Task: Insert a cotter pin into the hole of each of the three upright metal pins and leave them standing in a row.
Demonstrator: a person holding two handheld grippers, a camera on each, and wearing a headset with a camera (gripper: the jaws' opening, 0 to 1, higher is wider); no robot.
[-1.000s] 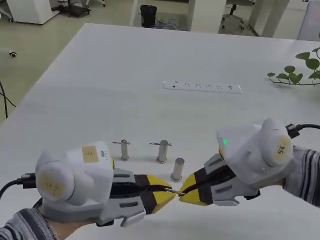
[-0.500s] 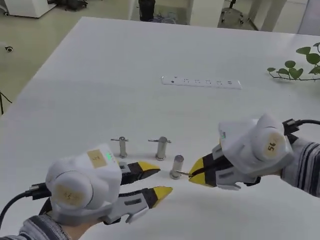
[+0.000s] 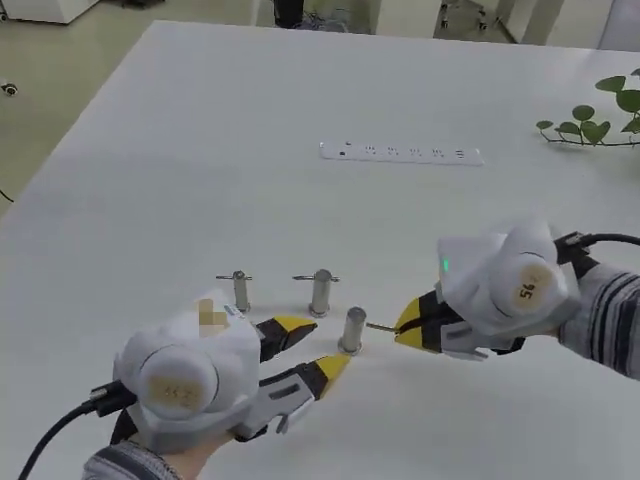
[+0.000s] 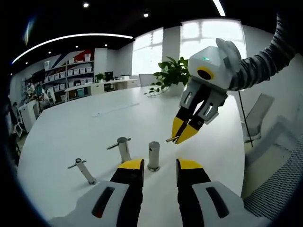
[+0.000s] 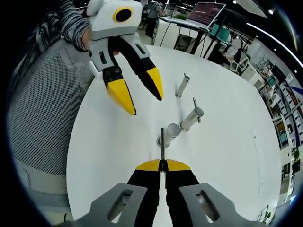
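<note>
Three upright metal pins stand in a row on the white table (image 3: 200, 150). The left pin (image 3: 240, 291) and the middle pin (image 3: 320, 291) each carry a cotter pin across the top. The right pin (image 3: 353, 331) is bare. My right gripper (image 3: 408, 328) is shut on a cotter pin (image 3: 380, 326), whose tip points at the bare pin (image 5: 170, 132) from just beside it. In the right gripper view the cotter pin (image 5: 162, 139) sticks straight out of the shut jaws. My left gripper (image 3: 312, 346) is open and holds nothing, just in front of the bare pin (image 4: 153, 155).
A white power strip (image 3: 400, 153) lies across the table farther back. A leafy plant sprig (image 3: 595, 125) hangs over the far right edge. Chairs and shelving stand beyond the table.
The left gripper let go of the cotter pin, opened and drew back to the left. The right gripper kept the cotter pin and shifted it to the bare pin's right side.
</note>
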